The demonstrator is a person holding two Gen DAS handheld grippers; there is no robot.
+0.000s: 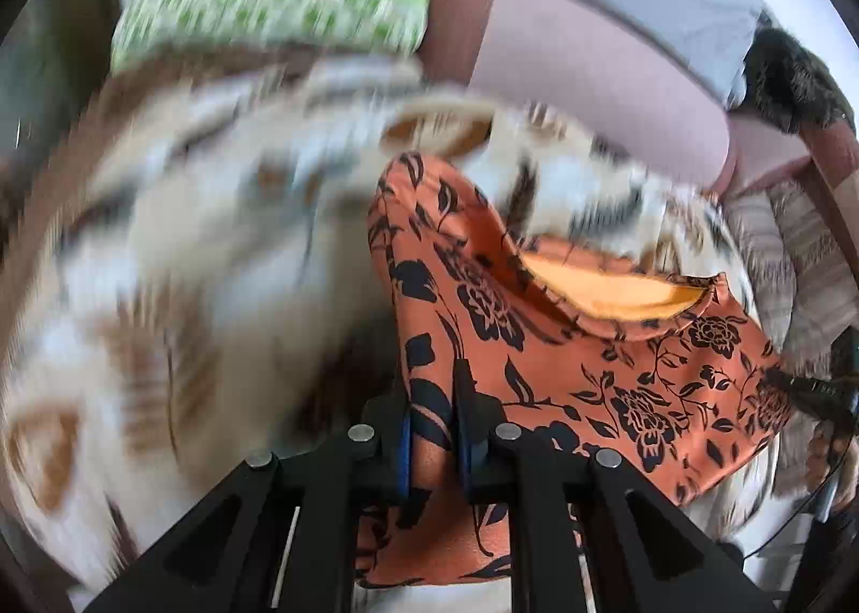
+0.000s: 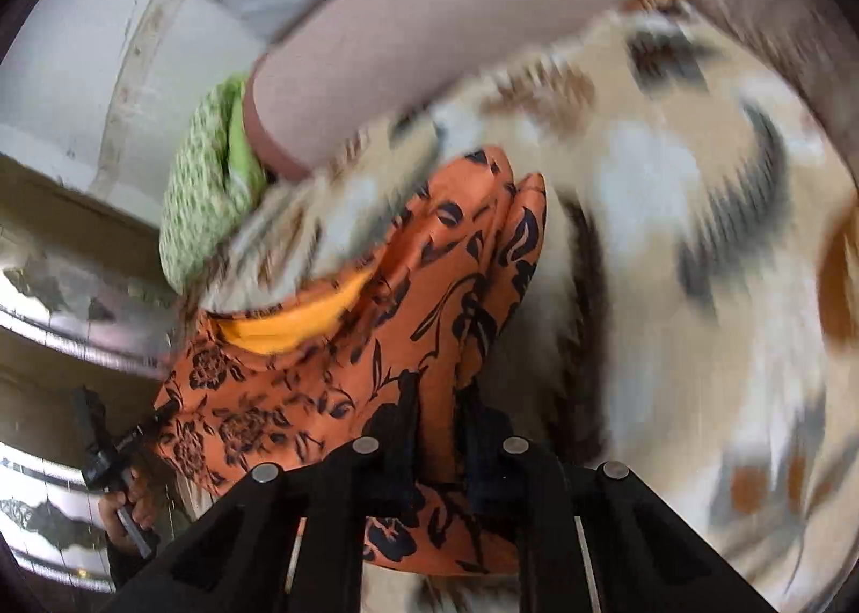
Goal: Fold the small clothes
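Garment (image 1: 537, 344), orange floral, hangs lower centre in both your views, above blurred blanket (image 1: 188, 237). Your left gripper (image 1: 434, 430) clamps its edge; right gripper (image 2: 437, 430) likewise.

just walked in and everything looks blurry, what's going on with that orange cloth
A person is folding a small orange garment with a black flower print, using two grippers. The left hand-held gripper is shut on one part of its edge and the right hand-held gripper is shut on another. The garment hangs between them over a brown and cream patterned blanket, its yellow lining showing.
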